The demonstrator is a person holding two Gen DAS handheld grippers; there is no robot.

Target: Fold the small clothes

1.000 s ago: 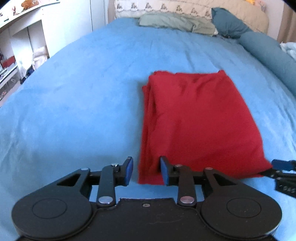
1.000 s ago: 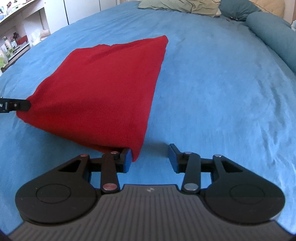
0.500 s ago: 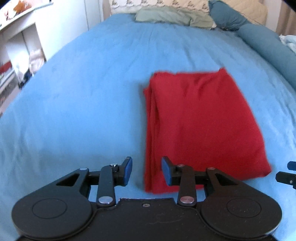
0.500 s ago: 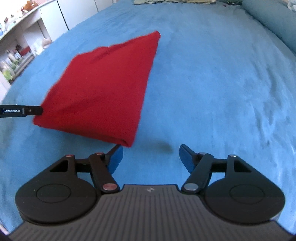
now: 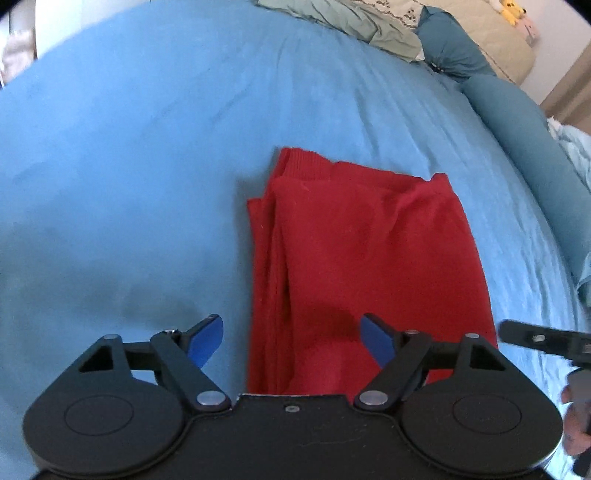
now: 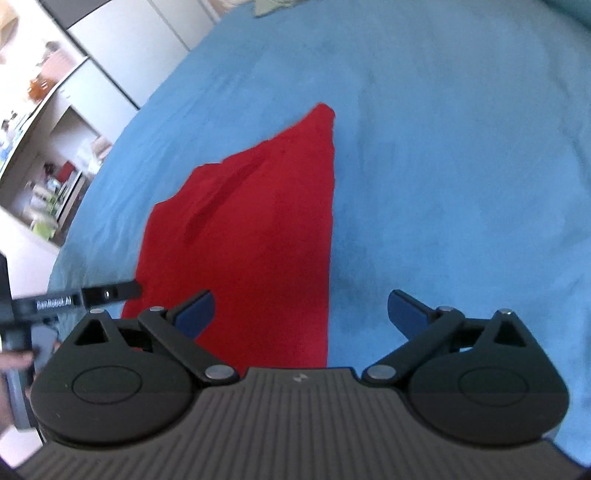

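Note:
A red folded garment (image 5: pixel 369 254) lies flat on the blue bedspread (image 5: pixel 147 166). My left gripper (image 5: pixel 291 336) is wide open and empty, hovering above the garment's near left corner. In the right wrist view the red garment (image 6: pixel 258 229) stretches away from me. My right gripper (image 6: pixel 299 308) is wide open and empty above the garment's near right edge. The right gripper's finger shows at the right of the left wrist view (image 5: pixel 539 336). The left gripper's finger shows at the left of the right wrist view (image 6: pixel 107 293).
Pillows (image 5: pixel 454 51), a grey-green cloth (image 5: pixel 351 22) and a teal bolster (image 5: pixel 517 122) lie at the head of the bed. White shelves and cupboards (image 6: pixel 48 122) stand off the bed's left side.
Both grippers let go of the garment's near corners and opened wide. The garment dropped flat on the bed. Both grippers rose and moved forward over its near edge.

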